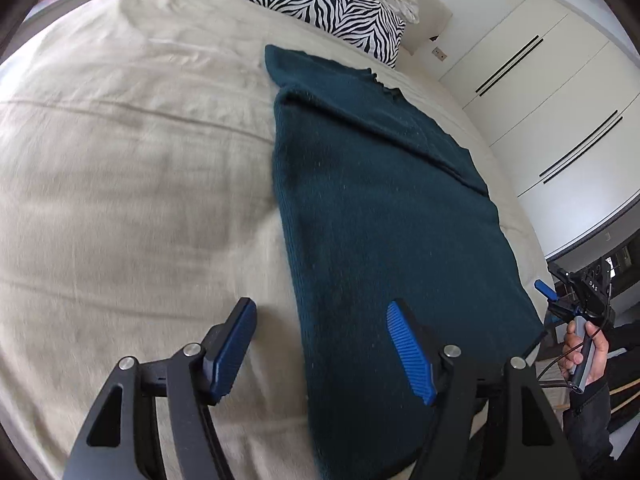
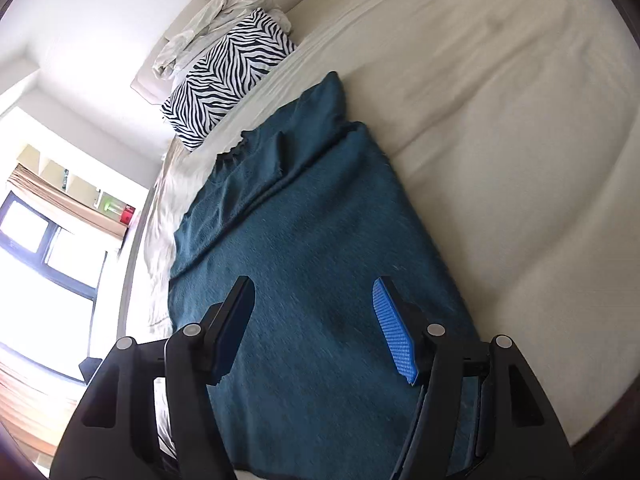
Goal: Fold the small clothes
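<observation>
The beige-sheeted bed (image 1: 120,152) fills the room's middle, and on it lies the dark teal knitted sweater (image 1: 380,208), stretched in a long band from the near edge toward the zebra-print pillow (image 1: 332,4) at twelve o'clock. White wardrobe doors (image 1: 540,92) stand off at two o'clock.

The sweater looks already folded lengthwise: one side laid over the body, a diagonal fold edge showing near the top, the ribbed neck peeking out at the far end. The knit is thick, fuzzy and limp.

The left gripper (image 1: 324,348) hangs over the sweater's near left edge, its blue pads spread wide with nothing between them. The right gripper (image 2: 316,328) hovers above the near end of the cloth, jaws likewise apart and empty; a hand (image 1: 580,356) carries it at four o'clock from the left camera.

I'd guess the risk now lies in the next pinch: grab only the top layer and the lengthwise fold slides open as the hem lifts. Uneven grips from the two sides would leave the fold skewed, and the soft knit may sag or drag across the sheet.
</observation>
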Tool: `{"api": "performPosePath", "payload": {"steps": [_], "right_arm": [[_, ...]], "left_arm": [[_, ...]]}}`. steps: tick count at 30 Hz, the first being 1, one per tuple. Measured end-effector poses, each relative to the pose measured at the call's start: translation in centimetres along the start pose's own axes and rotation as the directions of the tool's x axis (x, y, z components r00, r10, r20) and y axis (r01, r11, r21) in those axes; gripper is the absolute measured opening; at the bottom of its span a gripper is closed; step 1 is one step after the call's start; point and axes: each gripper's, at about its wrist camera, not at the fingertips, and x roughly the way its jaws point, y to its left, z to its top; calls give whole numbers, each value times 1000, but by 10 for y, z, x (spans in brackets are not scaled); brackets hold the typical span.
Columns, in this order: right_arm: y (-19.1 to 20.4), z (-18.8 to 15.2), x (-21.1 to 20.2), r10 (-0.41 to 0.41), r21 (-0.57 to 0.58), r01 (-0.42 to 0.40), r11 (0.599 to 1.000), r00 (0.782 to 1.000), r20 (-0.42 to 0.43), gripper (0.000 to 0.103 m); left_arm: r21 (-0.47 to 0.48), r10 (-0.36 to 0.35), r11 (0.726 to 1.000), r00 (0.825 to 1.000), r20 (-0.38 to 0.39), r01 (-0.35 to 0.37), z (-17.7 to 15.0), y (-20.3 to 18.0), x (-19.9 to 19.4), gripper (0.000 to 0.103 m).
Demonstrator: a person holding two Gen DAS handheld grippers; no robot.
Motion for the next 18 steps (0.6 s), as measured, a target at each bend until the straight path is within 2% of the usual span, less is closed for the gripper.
{"api": "performPosePath", "payload": {"steps": [3, 8, 12, 18], "right_arm": [[-33, -28, -34, -54, 24, 55, 998, 998, -30, 61], [-79, -59, -61, -100, 93, 103, 990, 994, -34, 60], [-98, -70, -65, -66, 162, 73, 984, 997, -48, 60], [-94, -78, -59, 18, 174, -5, 985, 997, -71, 60]], "left_arm": [[11, 4, 1000, 1000, -7, -4, -24, -4, -8, 72], [-58, -43, 998, 998, -56, 39, -37, -4, -13, 74], [-78, -77, 995, 991, -105, 69, -47, -5, -14, 74], [-118, -129, 986, 983, -131, 114, -55, -1, -14, 74]]}}
